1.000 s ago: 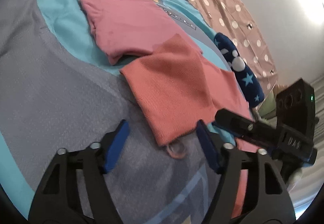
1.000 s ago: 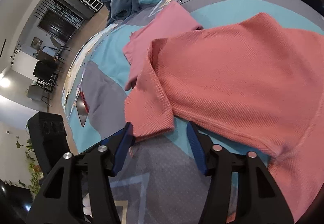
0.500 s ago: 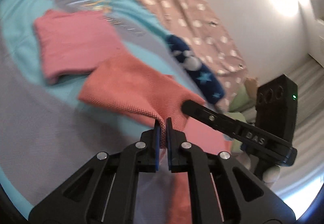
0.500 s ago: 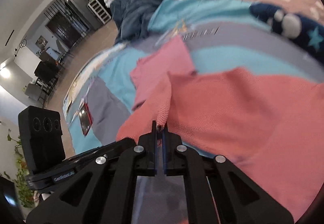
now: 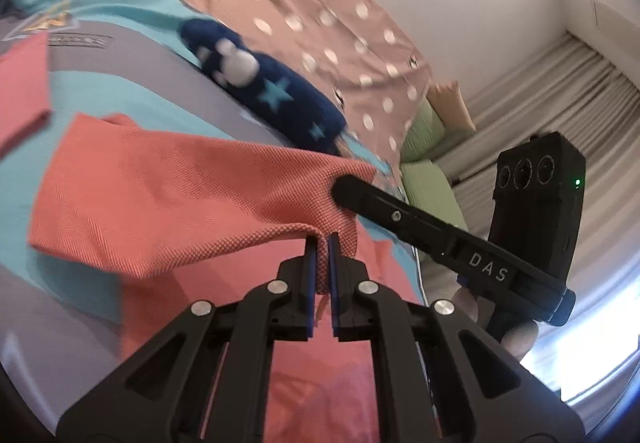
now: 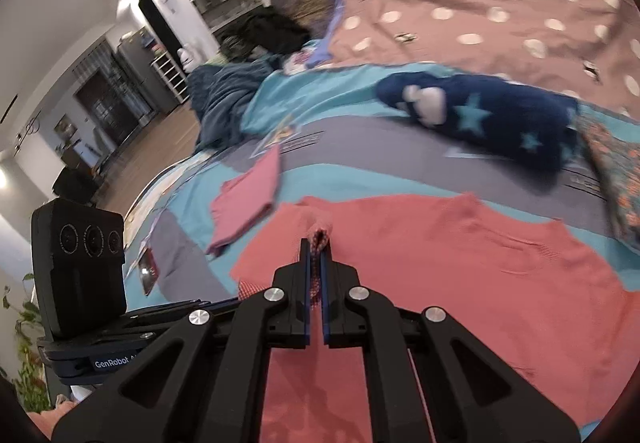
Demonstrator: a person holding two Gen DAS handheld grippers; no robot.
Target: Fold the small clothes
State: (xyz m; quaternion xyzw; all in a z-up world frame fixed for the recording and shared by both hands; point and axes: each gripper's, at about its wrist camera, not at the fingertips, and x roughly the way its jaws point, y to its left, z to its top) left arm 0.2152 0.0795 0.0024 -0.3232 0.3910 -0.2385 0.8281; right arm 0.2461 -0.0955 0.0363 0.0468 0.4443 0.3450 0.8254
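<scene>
A coral knit garment (image 5: 168, 199) is lifted off the bed by one edge. My left gripper (image 5: 322, 243) is shut on a fold of that edge, and the cloth drapes away to the left and down under the jaws. My right gripper (image 6: 316, 249) is shut on another bit of the same coral garment (image 6: 460, 263), whose far part still lies spread on the bedcover. In the left wrist view the right gripper (image 5: 346, 185) reaches in from the right, its tip buried in the cloth. A folded pink garment (image 6: 244, 203) lies on the bed beyond.
The bed has a teal and grey cover (image 6: 360, 167). A navy plush item with stars (image 6: 480, 119) lies across it, a dotted pink blanket (image 6: 480, 11) behind. A dark blue clothes heap (image 6: 224, 99) sits at the far edge. Green cushions (image 5: 428, 179) lie by a curtain.
Both grippers went from open beside the flat coral garment to shut on its edge, then rose, lifting that edge off the bed and carrying it toward the navy plush item.
</scene>
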